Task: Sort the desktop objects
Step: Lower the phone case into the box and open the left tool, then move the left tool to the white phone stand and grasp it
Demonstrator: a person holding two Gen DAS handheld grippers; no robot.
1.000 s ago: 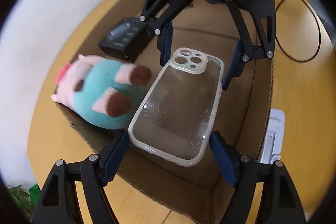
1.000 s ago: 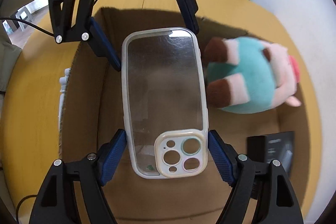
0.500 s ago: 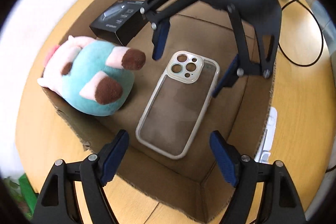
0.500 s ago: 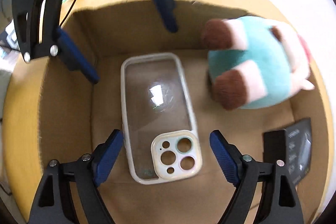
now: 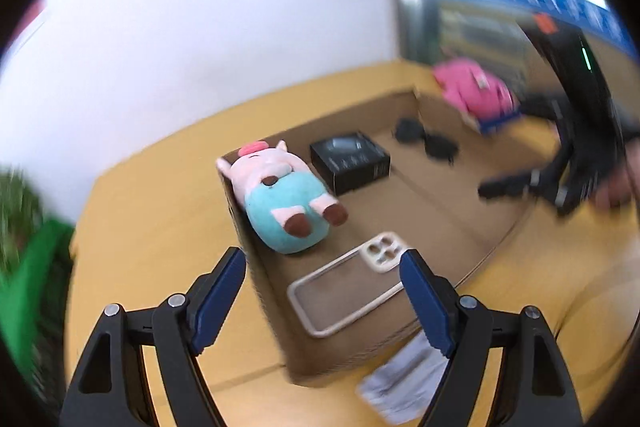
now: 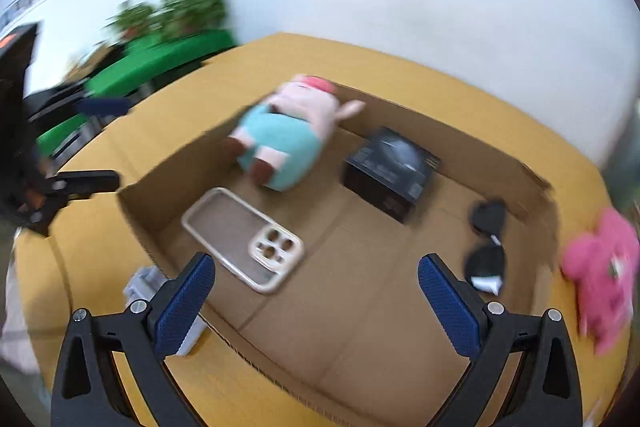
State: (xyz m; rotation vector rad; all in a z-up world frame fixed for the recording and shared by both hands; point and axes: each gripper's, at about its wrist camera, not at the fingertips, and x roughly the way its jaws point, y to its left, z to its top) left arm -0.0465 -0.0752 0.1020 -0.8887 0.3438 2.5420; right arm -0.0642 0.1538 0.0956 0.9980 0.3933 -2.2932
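From the left wrist, the left tool [image 5: 322,293] hangs above the near end of a shallow cardboard box [image 5: 440,183] that lies on the yellow bench [image 5: 160,227] — its blue pads stand well apart with nothing pressed between them. The clear phone case [image 5: 352,277], cream-rimmed with a cream camera block, lies flat on the box floor near the box's near end. Just beyond it a plush pig [image 5: 284,203], pink head and teal body with brown hooves, leans at the box's left wall. A black carton [image 5: 350,161] sits behind the pig.

From the right wrist, the right tool [image 6: 316,301] is empty and its jaws are opening. The phone case [image 6: 244,237] lies near the box's left wall, camera block toward the lens. The pig [image 6: 288,143] and carton [image 6: 392,173] sit farther in — a blurred pink toy [image 6: 604,275] lies on the bench off the box's right end.
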